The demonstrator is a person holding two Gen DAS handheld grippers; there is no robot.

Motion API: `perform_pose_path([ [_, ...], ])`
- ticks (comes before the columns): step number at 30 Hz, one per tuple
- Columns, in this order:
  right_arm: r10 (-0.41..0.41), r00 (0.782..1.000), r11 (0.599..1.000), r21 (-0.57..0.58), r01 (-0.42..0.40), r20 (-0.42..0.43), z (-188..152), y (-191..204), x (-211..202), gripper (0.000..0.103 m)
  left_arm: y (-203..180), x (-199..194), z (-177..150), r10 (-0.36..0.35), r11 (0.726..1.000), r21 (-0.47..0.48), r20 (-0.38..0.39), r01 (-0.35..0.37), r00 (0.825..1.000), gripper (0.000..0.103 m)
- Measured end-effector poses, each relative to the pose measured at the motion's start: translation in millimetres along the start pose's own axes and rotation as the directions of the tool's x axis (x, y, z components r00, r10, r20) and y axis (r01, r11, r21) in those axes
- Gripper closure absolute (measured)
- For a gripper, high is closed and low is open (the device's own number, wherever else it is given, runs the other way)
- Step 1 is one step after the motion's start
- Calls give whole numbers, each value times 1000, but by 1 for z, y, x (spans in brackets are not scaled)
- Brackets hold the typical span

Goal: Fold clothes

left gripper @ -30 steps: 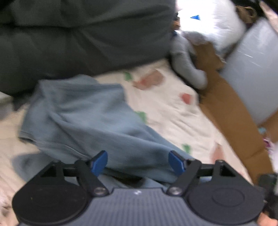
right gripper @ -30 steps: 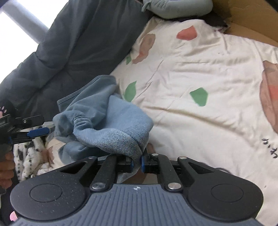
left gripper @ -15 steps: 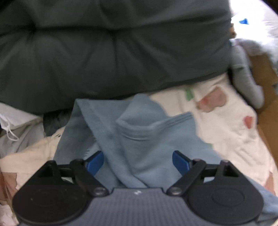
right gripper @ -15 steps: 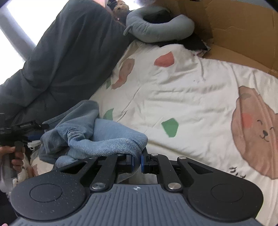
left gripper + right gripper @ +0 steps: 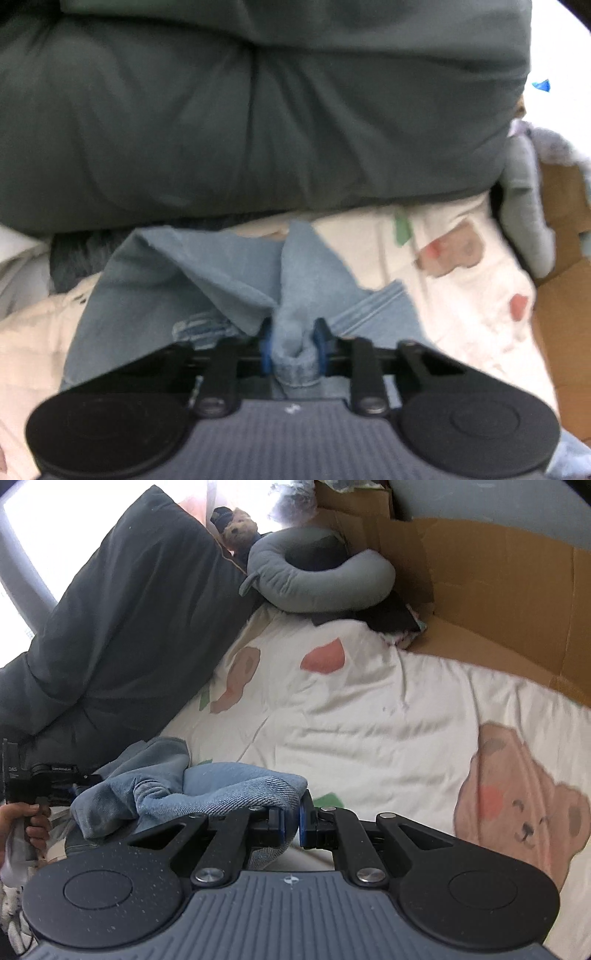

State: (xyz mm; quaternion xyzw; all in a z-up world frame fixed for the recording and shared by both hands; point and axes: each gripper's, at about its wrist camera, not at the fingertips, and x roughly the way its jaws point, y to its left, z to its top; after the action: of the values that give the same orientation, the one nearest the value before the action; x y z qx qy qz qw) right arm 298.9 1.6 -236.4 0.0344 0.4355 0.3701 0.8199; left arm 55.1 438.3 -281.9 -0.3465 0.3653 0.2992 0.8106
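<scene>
A light blue denim garment (image 5: 166, 295) lies crumpled on the cream printed bedsheet (image 5: 461, 295). My left gripper (image 5: 293, 343) is closing its jaws, and a bunched fold of the garment is pinched between its blue pads. In the right wrist view the same garment (image 5: 229, 786) drapes over my right gripper (image 5: 291, 823), which is shut on a hem of it, lifted a little off the sheet. A hand (image 5: 26, 819) holds the left gripper's handle at the far left edge.
A dark grey duvet (image 5: 110, 627) is heaped along the far side of the bed. A grey neck pillow (image 5: 317, 579) and a teddy bear (image 5: 240, 526) sit at the corner, with cardboard (image 5: 498, 590) along the right. The sheet (image 5: 369, 720) carries bear prints.
My left gripper came down onto the garment and its jaws went from wide open to closed on a fold. My right gripper rose with its hem and tilted further up the bed.
</scene>
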Motion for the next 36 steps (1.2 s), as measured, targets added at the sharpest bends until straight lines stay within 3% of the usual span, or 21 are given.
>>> perform_pose_path([
  [6, -17, 999, 999, -37, 18, 37, 34, 1, -1, 98, -2, -40, 10, -71, 997, -11, 89, 72, 994, 88],
  [12, -40, 994, 993, -103, 50, 102, 89, 12, 6, 98, -6, -75, 13, -119, 992, -14, 144, 122, 982, 88],
  [18, -59, 984, 974, -207, 94, 171, 131, 31, 9, 98, -11, -99, 2, -191, 981, -14, 157, 195, 969, 88],
  [21, -101, 986, 975, -185, 125, 133, 140, 20, 17, 97, -19, -104, -11, -220, 975, -3, 129, 222, 967, 89],
  [28, -173, 985, 976, -131, 174, 16, 110, -14, 24, 89, -32, -109, -49, -273, 962, -6, 46, 274, 961, 89],
  [30, -196, 981, 974, -118, 196, 4, 98, -23, 19, 82, -40, -109, -58, -287, 958, 15, 14, 286, 958, 89],
  [32, -208, 978, 973, -103, 207, 5, 86, -33, 11, 61, -49, -109, -68, -303, 952, 28, -13, 303, 953, 89],
  [36, -205, 979, 975, -81, 205, 2, 63, -43, -10, 59, -67, -108, -85, -337, 939, 54, -60, 340, 940, 89],
])
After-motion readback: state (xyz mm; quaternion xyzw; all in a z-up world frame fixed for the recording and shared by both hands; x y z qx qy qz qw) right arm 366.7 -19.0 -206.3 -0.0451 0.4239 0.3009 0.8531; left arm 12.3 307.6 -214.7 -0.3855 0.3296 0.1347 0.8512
